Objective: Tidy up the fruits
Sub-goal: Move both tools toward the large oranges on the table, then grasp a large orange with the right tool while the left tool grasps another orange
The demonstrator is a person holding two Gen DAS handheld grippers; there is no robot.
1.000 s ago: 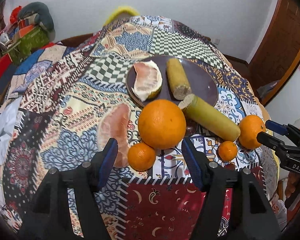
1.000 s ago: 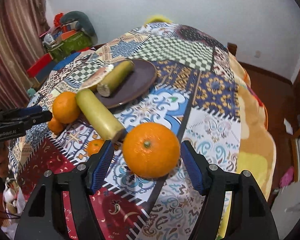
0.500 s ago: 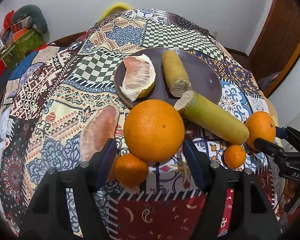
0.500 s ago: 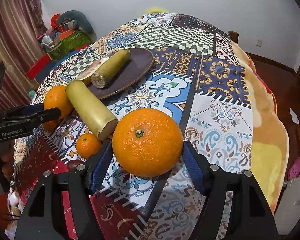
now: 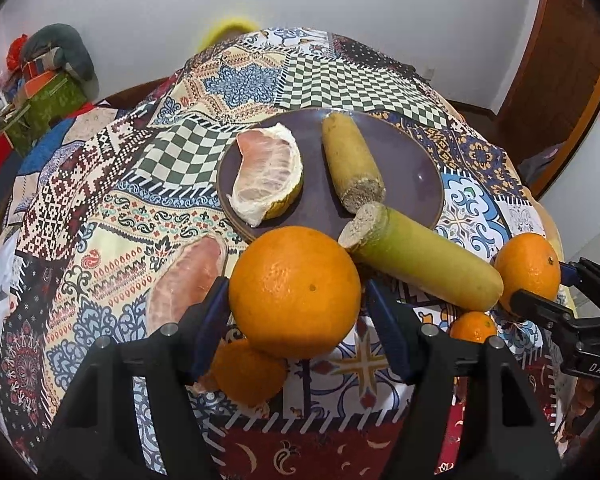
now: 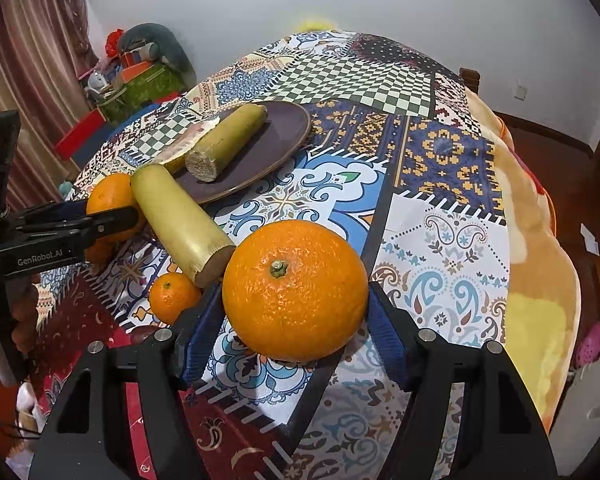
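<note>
My left gripper (image 5: 296, 324) is shut on a big orange (image 5: 294, 290) and holds it just in front of the dark plate (image 5: 412, 168). The plate carries a pomelo segment (image 5: 268, 178) and a sugarcane piece (image 5: 352, 162). A second sugarcane piece (image 5: 424, 262) leans on the plate's rim. My right gripper (image 6: 294, 330) is shut on another big orange (image 6: 296, 290), which also shows in the left wrist view (image 5: 528, 266). A peeled pomelo segment (image 5: 188, 280) and two small mandarins (image 5: 248, 372) (image 5: 472, 326) lie on the patchwork cloth.
The round table has a patchwork cloth (image 6: 440, 152) that falls away at the edges. Boxes and clutter (image 5: 40, 92) stand at the far left by a curtain (image 6: 28, 80). A wooden door (image 5: 560, 60) is at the right.
Both grippers have moved in around their oranges and closed on them. The left orange now sits higher and nearer the plate, above the small mandarin.
</note>
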